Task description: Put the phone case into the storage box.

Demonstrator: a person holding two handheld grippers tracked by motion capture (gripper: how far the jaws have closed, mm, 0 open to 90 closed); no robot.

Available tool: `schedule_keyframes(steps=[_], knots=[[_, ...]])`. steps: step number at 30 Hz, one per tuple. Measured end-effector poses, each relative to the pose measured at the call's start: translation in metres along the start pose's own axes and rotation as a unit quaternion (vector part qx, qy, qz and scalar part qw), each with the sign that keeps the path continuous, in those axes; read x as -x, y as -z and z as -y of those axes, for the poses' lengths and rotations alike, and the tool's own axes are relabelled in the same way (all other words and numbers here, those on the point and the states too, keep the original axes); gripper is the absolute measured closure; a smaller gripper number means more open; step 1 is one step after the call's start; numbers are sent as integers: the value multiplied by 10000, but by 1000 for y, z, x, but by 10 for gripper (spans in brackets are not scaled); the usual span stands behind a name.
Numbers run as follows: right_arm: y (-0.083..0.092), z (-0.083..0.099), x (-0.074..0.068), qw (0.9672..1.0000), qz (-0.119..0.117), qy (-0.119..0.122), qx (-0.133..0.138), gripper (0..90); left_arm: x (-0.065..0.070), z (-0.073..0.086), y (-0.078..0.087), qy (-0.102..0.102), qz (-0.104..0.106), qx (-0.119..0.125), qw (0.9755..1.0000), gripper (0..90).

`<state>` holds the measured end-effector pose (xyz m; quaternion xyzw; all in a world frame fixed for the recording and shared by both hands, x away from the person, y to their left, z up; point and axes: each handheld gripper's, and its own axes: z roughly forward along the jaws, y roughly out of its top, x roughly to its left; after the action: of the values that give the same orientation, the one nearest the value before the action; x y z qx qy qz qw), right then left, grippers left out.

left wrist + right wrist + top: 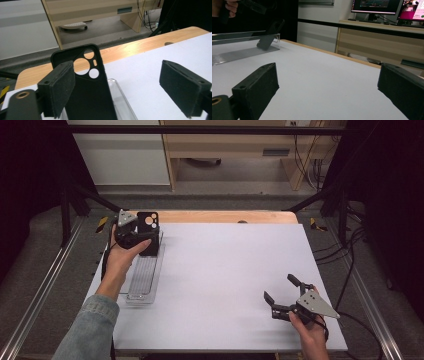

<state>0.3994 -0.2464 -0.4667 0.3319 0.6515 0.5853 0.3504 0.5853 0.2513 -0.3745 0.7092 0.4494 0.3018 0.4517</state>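
Leaning upright at the far end of a clear ribbed tray (142, 280), a black phone case (148, 231) is seen at about ten o'clock on the white table (225, 280) in the high view. Its camera cut-outs are turned toward the person, and its lower edge is seated in the tray. In the left gripper view the case (87, 95) is shown standing ahead of the jaws, partly behind the left-hand pad, with the tray's clear rim (120, 97) running along its right side.

The left tool (134, 236) is held by the left hand (122, 257) right at the case, at ten o'clock. Its jaws are spread wide; no pad is seen pressing on the case, and the right-hand pad is well apart from it over bare table.

The right tool (280, 289) is held by the right hand (307, 325) at about five o'clock, well apart from the case and the tray. Its jaws are also spread wide, with nothing between them but the table surface. In the right gripper view the case (268, 37) is seen far off at eleven o'clock, tilted against the tray's end wall.
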Motion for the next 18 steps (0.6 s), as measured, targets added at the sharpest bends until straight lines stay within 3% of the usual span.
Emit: schedule_keyframes(steps=[5,7,18], knots=[[1,0,-1,10000,22,27,8,32,4,0,2,-80,-46,46,9999,79],[0,0,-1,10000,31,34,-15,31,6,0,3,-18,-53,77,10000,68],[0,0,-2,10000,86,11,-22,26,11,-2,7,-6,117,222,9997,43]])
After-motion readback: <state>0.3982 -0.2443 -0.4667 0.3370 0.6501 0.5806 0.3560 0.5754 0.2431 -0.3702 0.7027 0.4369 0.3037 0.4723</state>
